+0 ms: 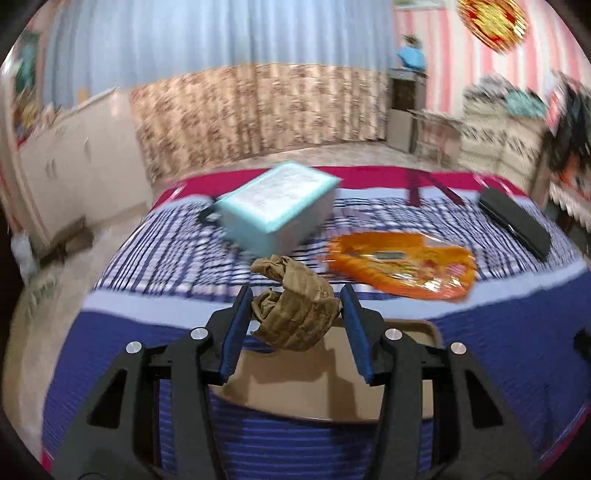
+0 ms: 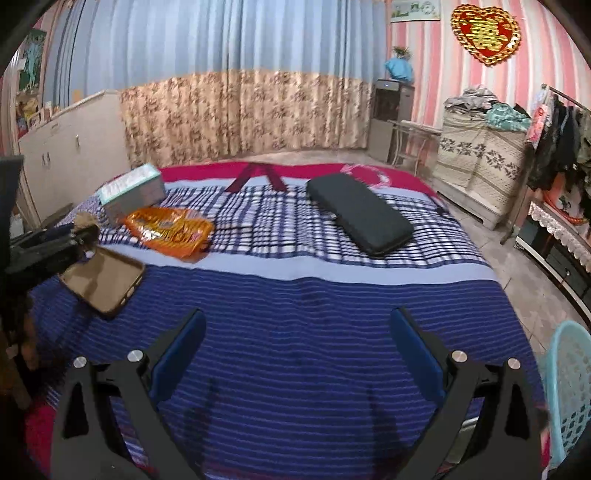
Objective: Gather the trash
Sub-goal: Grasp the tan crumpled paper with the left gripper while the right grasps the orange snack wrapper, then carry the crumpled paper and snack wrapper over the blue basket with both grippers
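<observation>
Between the left gripper's [image 1: 295, 306] blue pads sits a crumpled brown paper wad [image 1: 295, 310], pinched above the brown tray [image 1: 417, 369]. It looks light, soft and crushable; mid-bulk grip suits. The right gripper [image 2: 299, 343] gapes empty.

A lived-in home bedroom. A bed [image 2: 317, 314] under a blue striped and plaid bedspread fills the space straight ahead of the right gripper. Past its far edge hang long floral curtains [image 2: 243, 114], with pink striped wallpaper to the right carrying a red-and-gold heart ornament [image 2: 485, 33]. Off to the right stands a rack of hanging clothes [image 2: 557, 144]; to the left, a low white cabinet [image 2: 70, 147].
</observation>
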The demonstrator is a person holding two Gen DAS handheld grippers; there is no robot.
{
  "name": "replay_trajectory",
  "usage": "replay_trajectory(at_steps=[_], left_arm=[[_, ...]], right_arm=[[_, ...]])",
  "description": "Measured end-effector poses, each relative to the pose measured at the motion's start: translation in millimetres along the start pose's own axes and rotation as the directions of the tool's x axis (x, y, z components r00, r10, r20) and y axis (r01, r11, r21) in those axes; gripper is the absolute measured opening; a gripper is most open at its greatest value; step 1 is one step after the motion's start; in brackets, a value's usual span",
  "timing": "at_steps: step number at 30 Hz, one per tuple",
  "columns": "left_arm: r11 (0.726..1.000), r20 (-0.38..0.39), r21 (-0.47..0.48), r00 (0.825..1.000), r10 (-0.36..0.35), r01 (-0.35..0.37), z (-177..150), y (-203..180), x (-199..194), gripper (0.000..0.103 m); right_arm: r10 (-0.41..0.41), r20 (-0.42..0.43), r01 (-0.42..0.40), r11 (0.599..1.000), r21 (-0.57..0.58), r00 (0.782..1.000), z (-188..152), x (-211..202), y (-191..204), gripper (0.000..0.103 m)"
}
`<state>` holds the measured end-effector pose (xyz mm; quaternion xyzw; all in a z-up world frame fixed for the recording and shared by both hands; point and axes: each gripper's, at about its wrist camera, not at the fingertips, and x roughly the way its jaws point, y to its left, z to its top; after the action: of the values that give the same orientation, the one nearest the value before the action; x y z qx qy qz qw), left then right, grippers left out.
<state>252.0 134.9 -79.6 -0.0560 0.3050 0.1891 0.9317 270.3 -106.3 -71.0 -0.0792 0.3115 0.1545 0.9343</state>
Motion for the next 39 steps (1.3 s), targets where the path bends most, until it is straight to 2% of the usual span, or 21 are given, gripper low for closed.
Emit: replay_trajectory(at_steps=[3,7,9,13,17,19,21,22,23,28,31,39], left_arm=[[0.997,0.007,-0.078,1.0,-0.022,0.022,-2,14,5,0.048],[0.996,-0.036,-0.082,0.999,-0.025,0.022,-5,14,18,0.048],[0.996,-0.047,-0.089,0.999,-0.027,0.023,-7,15,21,0.049],[0.997,-0.049,-0.077,0.999,-0.011,0.007,-10,14,23,0.049],[0.999,-0.05,-0.035,0.999,0.018,-0.02,-11,5,23,0.049],[0.999,-0.05,-0.033,0.999,0.019,-0.02,-11,5,24,0.049],[0.999,-0.05,-0.036,0.999,0.016,-0.018,-11,5,23,0.049],[0.999,-0.05,-0.038,0.999,0.013,-0.015,-11,4,23,0.049],[0.999,-0.049,-0.038,0.999,0.012,-0.014,-11,4,23,0.049],[0.999,-0.051,-0.042,0.999,0.008,-0.011,-12,4,24,0.049],[0.999,-0.051,-0.041,0.999,0.01,-0.012,-12,4,24,0.049],[1.0,-0.044,-0.014,0.999,0.026,-0.026,-10,2,21,0.048]], right_arm=[[0.019,-0.009,-0.019,1.0,-0.012,1.0,7,11,12,0.097],[0.054,-0.018,-0.054,0.998,0.012,0.998,27,36,26,0.097],[0.096,-0.046,-0.095,0.995,0.04,0.994,39,55,33,0.093],[0.14,-0.103,-0.134,0.989,0.06,0.985,51,88,45,0.069],[0.209,-0.133,-0.197,0.976,0.095,0.969,59,113,58,0.062],[0.252,-0.16,-0.24,0.967,0.09,0.954,58,124,68,0.049],[0.254,-0.165,-0.247,0.967,0.061,0.953,55,126,76,0.024],[0.265,-0.156,-0.259,0.964,0.06,0.951,55,123,77,0.011],[0.274,-0.145,-0.268,0.961,0.062,0.951,55,120,76,0.007],[0.25,-0.049,-0.248,0.968,0.043,0.967,48,78,59,0.005],[0.21,-0.007,-0.21,0.977,0.04,0.978,41,45,36,0.005],[0.044,0.108,-0.051,0.997,0.065,0.993,23,-57,-61,0.005]])
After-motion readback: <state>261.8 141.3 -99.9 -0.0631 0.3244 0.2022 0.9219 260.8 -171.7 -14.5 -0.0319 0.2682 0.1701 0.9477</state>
